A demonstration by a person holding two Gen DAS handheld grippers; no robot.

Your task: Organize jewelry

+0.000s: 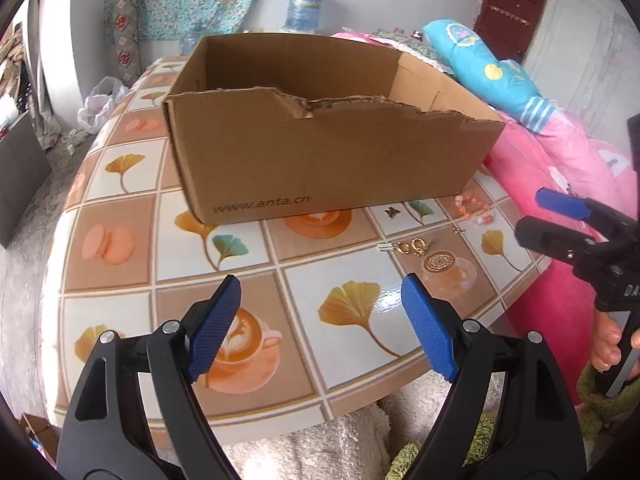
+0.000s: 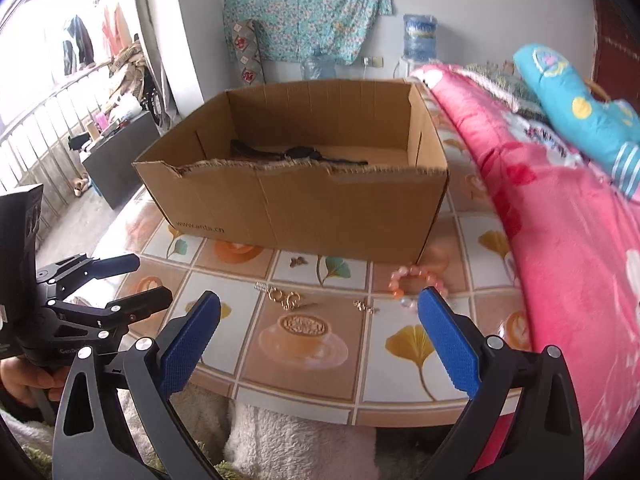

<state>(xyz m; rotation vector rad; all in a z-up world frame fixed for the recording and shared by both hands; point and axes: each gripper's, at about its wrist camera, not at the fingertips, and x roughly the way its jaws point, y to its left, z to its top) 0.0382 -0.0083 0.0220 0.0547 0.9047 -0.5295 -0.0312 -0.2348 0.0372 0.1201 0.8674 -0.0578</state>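
An open cardboard box (image 1: 320, 152) stands on the patterned table; the right wrist view (image 2: 304, 200) shows a dark strap-like item (image 2: 296, 154) inside it. In front of the box lie gold earrings (image 2: 285, 298), a small silver piece (image 2: 260, 287), a small butterfly charm (image 2: 296, 262), a small gold charm (image 2: 366, 306) and a pink bead bracelet (image 2: 416, 280). The earrings (image 1: 412, 246) and bracelet (image 1: 472, 210) also show in the left wrist view. My left gripper (image 1: 320, 328) is open and empty above the table's near edge. My right gripper (image 2: 320, 344) is open and empty, short of the jewelry.
A pink blanket (image 2: 560, 240) and a blue pillow (image 2: 576, 108) lie along the table's right side. A fluffy white cloth (image 2: 288, 444) is below the table's front edge. The floor drops away left of the table (image 1: 120, 240).
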